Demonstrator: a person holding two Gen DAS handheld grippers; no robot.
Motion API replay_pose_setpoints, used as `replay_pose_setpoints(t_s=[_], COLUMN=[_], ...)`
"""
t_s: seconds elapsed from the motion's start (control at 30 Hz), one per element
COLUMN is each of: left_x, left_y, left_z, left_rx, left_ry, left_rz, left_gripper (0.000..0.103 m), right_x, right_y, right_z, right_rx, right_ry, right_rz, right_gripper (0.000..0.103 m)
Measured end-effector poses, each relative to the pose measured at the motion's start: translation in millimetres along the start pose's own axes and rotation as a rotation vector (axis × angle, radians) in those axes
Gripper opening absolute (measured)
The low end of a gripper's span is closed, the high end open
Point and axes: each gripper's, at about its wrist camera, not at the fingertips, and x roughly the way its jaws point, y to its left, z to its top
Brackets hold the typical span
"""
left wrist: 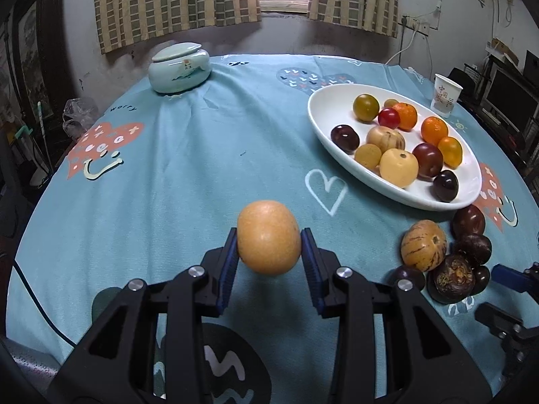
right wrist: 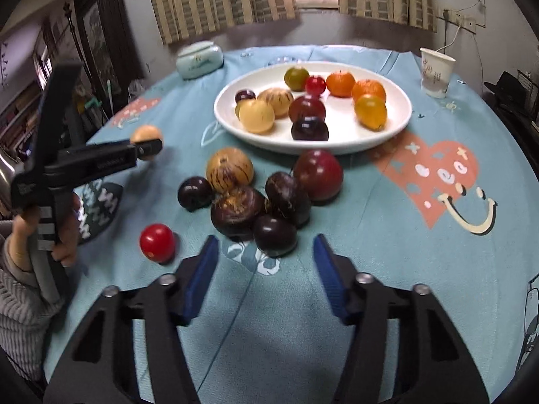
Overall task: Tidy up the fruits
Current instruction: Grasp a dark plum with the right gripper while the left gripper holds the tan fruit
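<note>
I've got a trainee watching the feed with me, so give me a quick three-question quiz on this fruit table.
1. True or false: the left tool is shut on a round tan-orange fruit.
2. Which loose fruit on the teal patterned tablecloth lies nearest the right tool?
A. small dark purple plum
B. small shiny red tomato
C. striped tan melon-like fruit
3. Fill in: the white paper cup stands ____ the oval white ceramic dish, on the cloth.

Key: 1 true; 2 A; 3 beside, not in it.
</note>
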Motion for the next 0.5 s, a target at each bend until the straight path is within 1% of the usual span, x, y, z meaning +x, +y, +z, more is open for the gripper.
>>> replay_pose_setpoints(t_s=[0.03, 0.07, 0.1, 0.2, 0.33, 0.47, 0.5], left_x=[-1, -1, -2, -2, -1, 1, 0], left_y=[-1, -1, -2, -5, -8, -11, -11], left_z=[0, -1, -1, -1, -3, -4, -4], left_rx=[0.003, 0.007, 0.008, 0.011, 0.022, 0.031, 0.032], left_ry=[0.000, -0.001, -0.002, 0.004, 0.010, 0.015, 0.013], left_rz=[-0.002, -0.007, -0.010, -0.020, -0.022, -0.021, -0.020], left_gripper=[0.037, 0.037, 0.037, 0.037, 0.037, 0.037, 0.037], right_x=[3, 4, 7, 11, 19, 17, 15], right_y=[0, -1, -3, -7, -6, -5, -5], right_z=[-2, -3, -3, -1, 1, 2, 2], right_rx=[0.001, 0.002, 0.005, 0.016, 0.012, 0.004, 0.006], right_ry=[0.008, 0.013, 0.019, 0.015, 0.039, 0.034, 0.033], right_rz=[-0.006, -0.008, -0.009, -0.008, 0.011, 0.014, 0.027], right_gripper=[0.053, 0.048, 0.045, 0.043, 0.030, 0.027, 0.027])
